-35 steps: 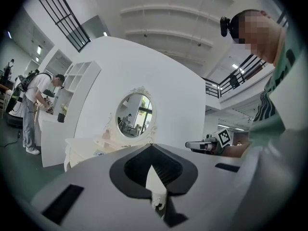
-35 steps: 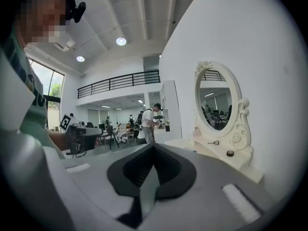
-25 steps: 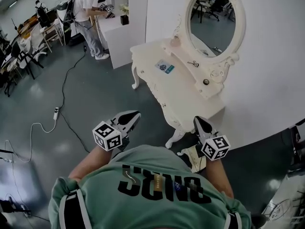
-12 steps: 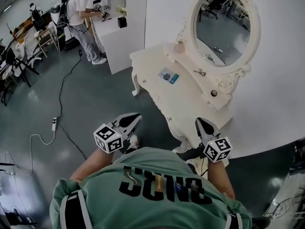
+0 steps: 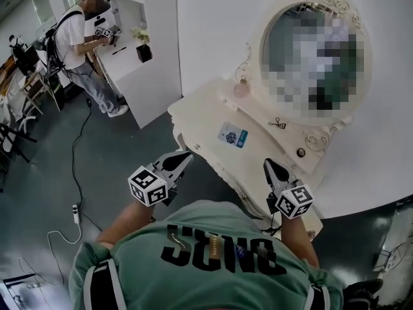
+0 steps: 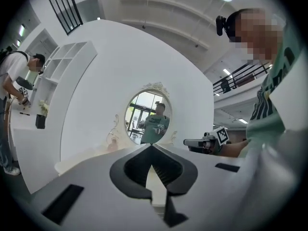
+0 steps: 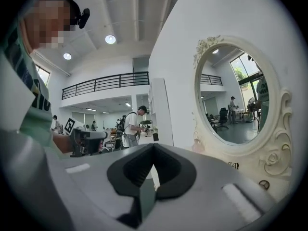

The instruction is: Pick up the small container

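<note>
white vanity surface (image 5: 206, 108) is coming closer than a moment ago and is now sitting in the middle of the head view, so i am still approaching, not grasping. i am judging the small container (image 5: 301, 152) to be the dark round thing near the mirror (image 7: 231, 95) base, well apart from both grippers. left gripper (image 5: 184, 157) and right gripper (image 5: 268, 165) are staying closed, with nothing between the jaws.
</note>
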